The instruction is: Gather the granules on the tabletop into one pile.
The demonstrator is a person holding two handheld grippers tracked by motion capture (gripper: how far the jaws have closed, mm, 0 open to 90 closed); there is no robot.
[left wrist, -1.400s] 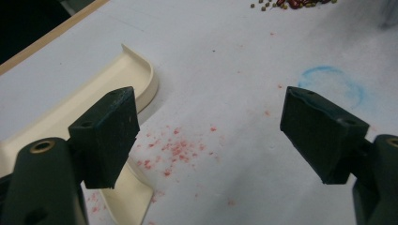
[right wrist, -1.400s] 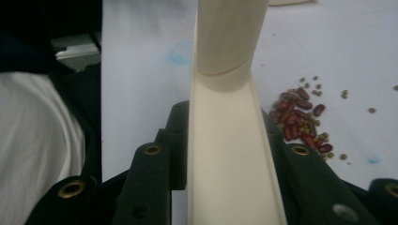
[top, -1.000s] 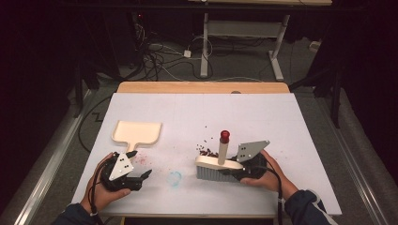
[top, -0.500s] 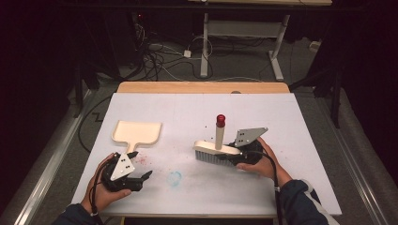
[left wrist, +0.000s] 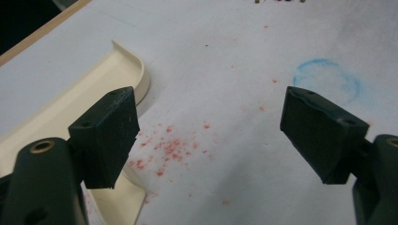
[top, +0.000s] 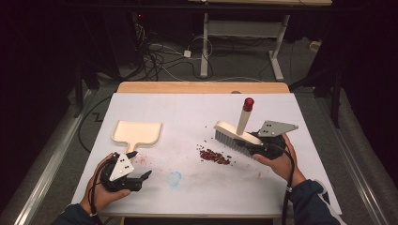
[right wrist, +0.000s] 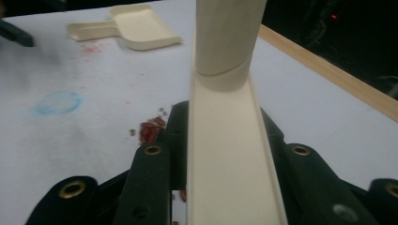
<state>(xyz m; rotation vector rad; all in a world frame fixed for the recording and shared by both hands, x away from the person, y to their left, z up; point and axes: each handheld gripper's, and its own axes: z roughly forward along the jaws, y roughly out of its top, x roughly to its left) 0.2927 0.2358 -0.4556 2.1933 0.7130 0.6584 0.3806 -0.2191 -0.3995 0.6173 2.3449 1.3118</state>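
Observation:
A cream brush (top: 233, 132) with a red-capped upright handle hangs tilted over the white table sheet (top: 197, 112), right of centre. My right gripper (top: 256, 144) is shut on the end of its back. The right gripper view looks along the brush back (right wrist: 225, 159) between the jaws of that gripper (right wrist: 224, 117). A small pile of dark red crumbs (top: 214, 156) lies just near-left of the bristles. The cream dustpan (top: 137, 132) lies flat at the left. My left gripper (top: 141, 163) rests open just short of its handle, pads (left wrist: 110, 136) wide apart, holding nothing.
A faint blue ring (top: 174, 178) and pink stains (left wrist: 171, 151) mark the sheet between the grippers. The wooden table edge (top: 202, 87) runs along the far side, with dark floor, cables and desk legs beyond. Both of the person's hands come in from the near edge.
My right gripper has lifted the brush and carried it away from me and to the right, so the crumbs now lie on its near-left side. The left gripper has stayed put.

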